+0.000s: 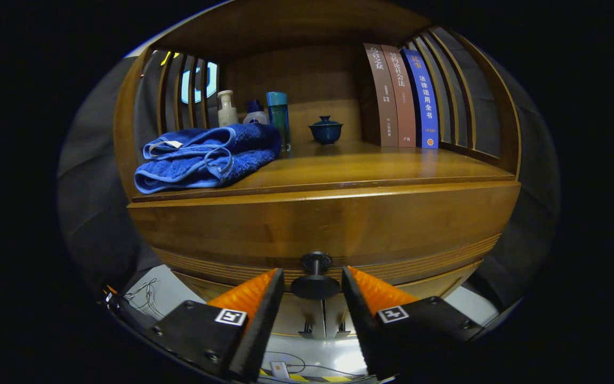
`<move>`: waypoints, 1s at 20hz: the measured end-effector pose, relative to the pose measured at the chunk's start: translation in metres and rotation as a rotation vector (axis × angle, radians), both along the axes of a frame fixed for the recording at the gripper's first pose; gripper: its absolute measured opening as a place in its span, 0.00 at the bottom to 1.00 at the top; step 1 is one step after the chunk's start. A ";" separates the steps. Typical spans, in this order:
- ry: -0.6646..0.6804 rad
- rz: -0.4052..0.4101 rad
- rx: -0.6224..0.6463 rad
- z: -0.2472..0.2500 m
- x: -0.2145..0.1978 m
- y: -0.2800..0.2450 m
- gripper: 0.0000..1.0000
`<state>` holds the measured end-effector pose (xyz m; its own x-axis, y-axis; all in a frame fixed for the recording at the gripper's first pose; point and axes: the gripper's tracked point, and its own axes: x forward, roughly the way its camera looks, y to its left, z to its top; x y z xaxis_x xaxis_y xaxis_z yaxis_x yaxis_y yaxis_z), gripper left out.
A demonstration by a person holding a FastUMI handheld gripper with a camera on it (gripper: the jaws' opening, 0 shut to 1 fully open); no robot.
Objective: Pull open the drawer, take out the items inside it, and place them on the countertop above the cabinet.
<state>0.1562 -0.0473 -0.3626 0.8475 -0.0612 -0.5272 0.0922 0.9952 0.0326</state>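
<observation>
The brown wooden cabinet (317, 224) is taking up most of the gripper view, its drawer front (339, 213) sitting flush and not yet pulled out, so whatever is inside is hidden. Above it the polished wooden bench (392, 165) is carrying everything else. The gripper (313, 282) is hovering with its jaws parted, one on each side of the round black drawer knob (315, 277); a small gap is showing on both sides, so nothing is being held yet.

To do this step well, I would be closing squarely on the knob's narrow stem behind the wide cap, then drawing straight back, level with the drawer, so the cap is catching the jaws rather than slipping free.

Counting from largest to smallest: one folded blue terry towel (205, 157) is lying at the near edge of the bench; three upright books (400, 96), two brown and one blue, are leaning beside the slatted side; three bottles (277, 117) are standing behind the towel; one small dark blue lidded cup (325, 129) is sitting between bottles and books.
</observation>
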 end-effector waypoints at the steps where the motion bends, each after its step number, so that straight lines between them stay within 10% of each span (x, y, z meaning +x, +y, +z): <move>1: 0.001 -0.002 -0.006 -0.002 0.001 -0.001 0.65; 10: 0.036 0.010 -0.007 -0.003 -0.001 -0.001 0.28; 20: 0.078 0.023 -0.020 0.005 -0.048 0.004 0.28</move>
<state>0.1078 -0.0436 -0.3577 0.8055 -0.0532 -0.5903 0.0708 0.9975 0.0066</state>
